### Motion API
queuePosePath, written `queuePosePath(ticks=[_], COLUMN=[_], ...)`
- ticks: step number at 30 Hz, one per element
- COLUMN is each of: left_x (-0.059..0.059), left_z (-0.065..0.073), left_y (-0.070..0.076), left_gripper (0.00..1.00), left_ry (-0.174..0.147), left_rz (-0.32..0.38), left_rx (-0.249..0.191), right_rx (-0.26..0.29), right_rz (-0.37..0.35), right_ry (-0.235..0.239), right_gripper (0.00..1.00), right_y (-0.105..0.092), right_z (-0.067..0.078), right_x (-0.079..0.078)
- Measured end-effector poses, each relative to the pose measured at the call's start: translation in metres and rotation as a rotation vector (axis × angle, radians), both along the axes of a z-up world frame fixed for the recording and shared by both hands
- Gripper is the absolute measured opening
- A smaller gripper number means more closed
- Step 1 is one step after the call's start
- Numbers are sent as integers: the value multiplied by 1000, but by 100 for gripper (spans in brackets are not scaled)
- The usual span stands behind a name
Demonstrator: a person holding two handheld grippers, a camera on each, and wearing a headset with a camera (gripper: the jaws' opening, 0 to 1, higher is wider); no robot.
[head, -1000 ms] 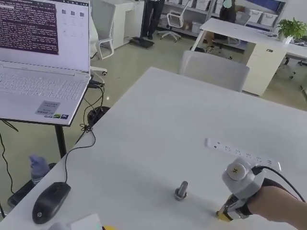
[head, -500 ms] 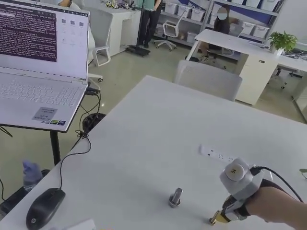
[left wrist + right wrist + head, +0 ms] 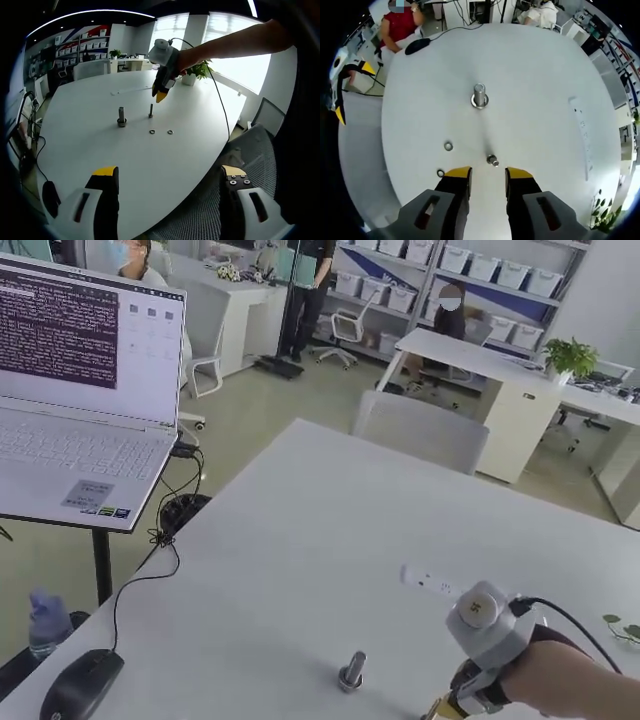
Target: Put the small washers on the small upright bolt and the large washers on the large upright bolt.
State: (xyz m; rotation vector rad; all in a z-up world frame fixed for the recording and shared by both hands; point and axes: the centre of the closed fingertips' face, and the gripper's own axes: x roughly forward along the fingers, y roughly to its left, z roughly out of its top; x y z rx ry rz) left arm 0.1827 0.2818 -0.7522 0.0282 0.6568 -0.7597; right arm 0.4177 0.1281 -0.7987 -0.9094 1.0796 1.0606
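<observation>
Left parked, right lined up.
My left claw (image 3: pixel 169 171) hangs wide open, empty, off the near edge of the white desk (image 3: pixel 90 150), clear of the work. The thick steel upright bolt (image 3: pixel 479 95) and thin steel upright bolt (image 3: pixel 492 160) stand apart, I'd say for access; two steel ring washers (image 3: pixel 448 146) lie near them. My right claw (image 3: pixel 487 174), slightly parted, holding nothing, points down beside the thin bolt.

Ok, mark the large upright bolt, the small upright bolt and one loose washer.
large upright bolt (image 3: pixel 479 93), right gripper view, top of the shaft
small upright bolt (image 3: pixel 492 160), right gripper view, its top end
loose washer (image 3: pixel 448 146), right gripper view, middle of the ring
</observation>
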Motion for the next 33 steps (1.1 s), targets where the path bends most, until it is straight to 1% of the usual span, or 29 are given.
queuePosePath(ticks=[1, 3, 5, 6, 10, 12, 16, 20, 23, 27, 29, 30, 33], left_x=[0, 0, 3, 3, 3, 2, -1, -4, -3, -4, -3, -3, -3], left_z=[1, 3, 7, 8, 5, 5, 0, 0, 2, 5, 8, 8, 10], left_y=[0, 0, -1, -1, -3, -4, -4, -5, -3, -1, 0, 0, 1], left_gripper=[82, 82, 81, 82, 83, 83, 83, 83, 83, 82, 82, 82, 82], left_ry=[-1, -13, -30, -31, -26, -23, -11, -11, -11, -11, -11, -7, -7], left_rz=[-1, -1, 9, 12, 10, 6, -6, -18, -15, -19, -20, -24, -32], left_rx=[1, 2, -16, -22, -19, -21, -12, -5, -6, 4, 5, 10, 27], right_rx=[1, -3, 1, 3, -1, -8, 4, 2, 5, -5, 0, 2, 0], right_rz=[0, -2, -4, -6, 10, 18, 27, 33, 35, 29, 20, 16, 23], right_ry=[1, 1, 3, 5, 12, -4, 12, 23, 34, 44, 47, 49, 52], right_gripper=[28, 28, 28, 28, 28, 28, 28, 28, 28, 28, 28, 28, 28], right_y=[0, -1, 0, 0, 4, 6, 11, 11, 11, 8, 7, 6, 4], right_z=[0, 1, -1, -1, -1, 0, -1, -2, -2, -5, -8, -9, -14], right_x=[-1, -2, -4, -8, -22, -25, -38, -47, -55, -59, -61, -64, -70])
